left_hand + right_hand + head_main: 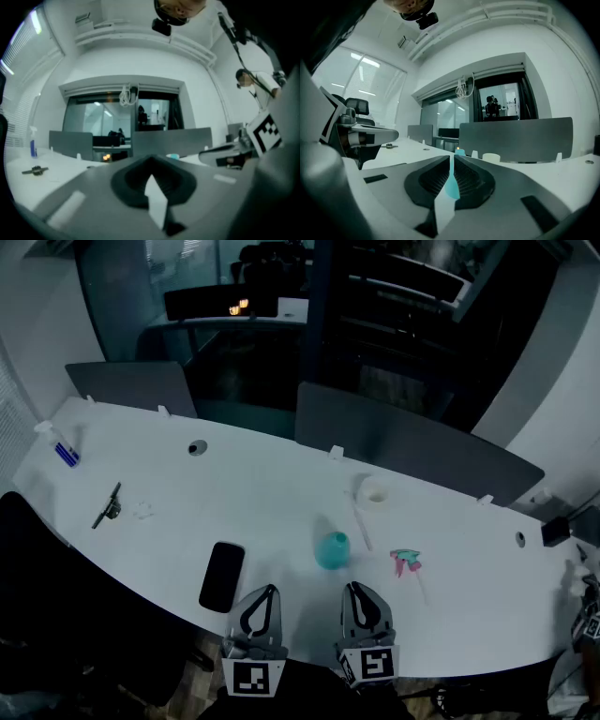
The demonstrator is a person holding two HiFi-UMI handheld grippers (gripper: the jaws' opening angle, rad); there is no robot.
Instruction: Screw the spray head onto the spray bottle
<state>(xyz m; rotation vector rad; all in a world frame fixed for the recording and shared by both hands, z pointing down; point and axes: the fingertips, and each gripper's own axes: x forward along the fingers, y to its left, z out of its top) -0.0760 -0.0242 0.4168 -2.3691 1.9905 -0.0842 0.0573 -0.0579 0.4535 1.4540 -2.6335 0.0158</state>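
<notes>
While both grippers hang at the near edge of the white table (281, 486), neither one has anything in it. The left gripper (269, 590) has its jaws pressed together with nothing between them, and it points about level across the desk. Same deal with the right gripper (354, 587): jaws together, nothing clamped, nose tipped just slightly down. The two sit side by side, close but not touching. The teal spray bottle (332, 550) stands upright on the table just ahead of them, between their two lines and a bit nearer the right one. From the right gripper view you catch a sliver of teal through the slit where the jaws meet, but that's the bottle farther out, not something pinched. The spray head (406, 562), pink and teal, lies on its side on the table to the right of the bottle, apart from it. A thin white stick (362, 527) lies between the bottle and a white roll (374, 491) farther back; it might be the dip tube, but it's too small to say for sure. A black phone (222, 576) lies flat left of the left gripper. Way off on the left end there's a dark tool (108, 507) and a small bottle with a blue body (64, 450). Grey divider panels (412, 442) run along the far edge.
</notes>
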